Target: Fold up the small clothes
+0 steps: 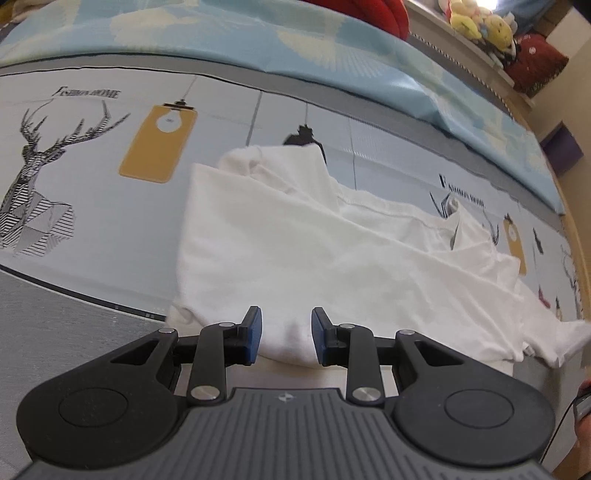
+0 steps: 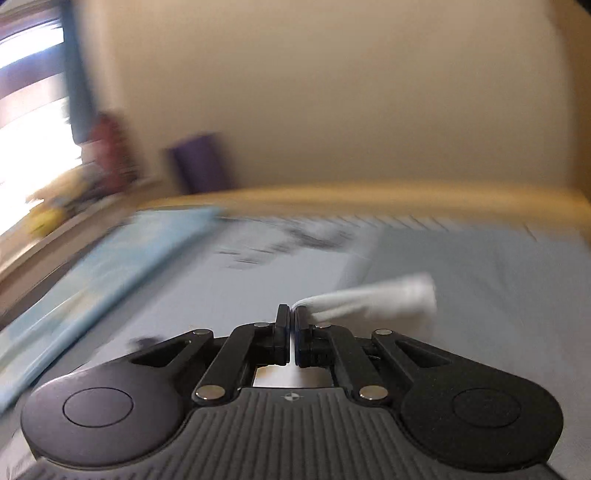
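A white garment [image 1: 314,243] lies partly folded and crumpled on the printed bed sheet [image 1: 110,155]. My left gripper [image 1: 286,332] is open, with its blue-padded jaws on either side of the garment's near edge, which bulges between them. My right gripper [image 2: 291,321] is shut on a bunched piece of white cloth [image 2: 376,299] that trails off to the right above the bed. The right wrist view is blurred by motion.
A light blue quilt [image 1: 258,40] lies along the far side of the bed. Stuffed toys [image 1: 480,22] and red items sit on a ledge beyond it. A purple box [image 1: 561,147] stands by the wall at right. A grey bed border [image 1: 55,332] is at near left.
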`<move>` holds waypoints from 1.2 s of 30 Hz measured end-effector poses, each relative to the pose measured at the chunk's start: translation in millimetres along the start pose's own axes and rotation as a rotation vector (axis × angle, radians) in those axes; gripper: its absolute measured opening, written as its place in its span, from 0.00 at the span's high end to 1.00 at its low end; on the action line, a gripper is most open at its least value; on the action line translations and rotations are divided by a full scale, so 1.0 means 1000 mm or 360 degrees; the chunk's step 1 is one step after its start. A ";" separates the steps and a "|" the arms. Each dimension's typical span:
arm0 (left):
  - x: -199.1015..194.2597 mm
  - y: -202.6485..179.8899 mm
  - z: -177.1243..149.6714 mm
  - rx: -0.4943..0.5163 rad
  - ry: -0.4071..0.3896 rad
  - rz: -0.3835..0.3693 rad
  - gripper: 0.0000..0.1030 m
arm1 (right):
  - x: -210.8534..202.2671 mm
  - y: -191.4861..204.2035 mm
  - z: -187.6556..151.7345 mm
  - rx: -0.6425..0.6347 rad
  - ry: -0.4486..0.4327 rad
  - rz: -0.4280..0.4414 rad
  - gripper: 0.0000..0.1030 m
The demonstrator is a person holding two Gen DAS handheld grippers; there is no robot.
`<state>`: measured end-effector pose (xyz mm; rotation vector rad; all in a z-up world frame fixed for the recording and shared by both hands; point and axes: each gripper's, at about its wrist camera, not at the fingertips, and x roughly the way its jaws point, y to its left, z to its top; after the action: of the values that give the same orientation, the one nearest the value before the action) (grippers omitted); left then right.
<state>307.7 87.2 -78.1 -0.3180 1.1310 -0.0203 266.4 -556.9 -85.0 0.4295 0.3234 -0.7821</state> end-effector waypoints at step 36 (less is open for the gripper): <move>0.003 0.008 0.005 -0.0148 0.0006 -0.0112 0.69 | -0.079 0.185 -0.132 -0.0043 0.1093 0.0757 0.60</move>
<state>312.0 95.4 -81.0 -0.4410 1.1260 -0.0303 333.6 -328.2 -118.8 0.7136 0.8341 -0.1424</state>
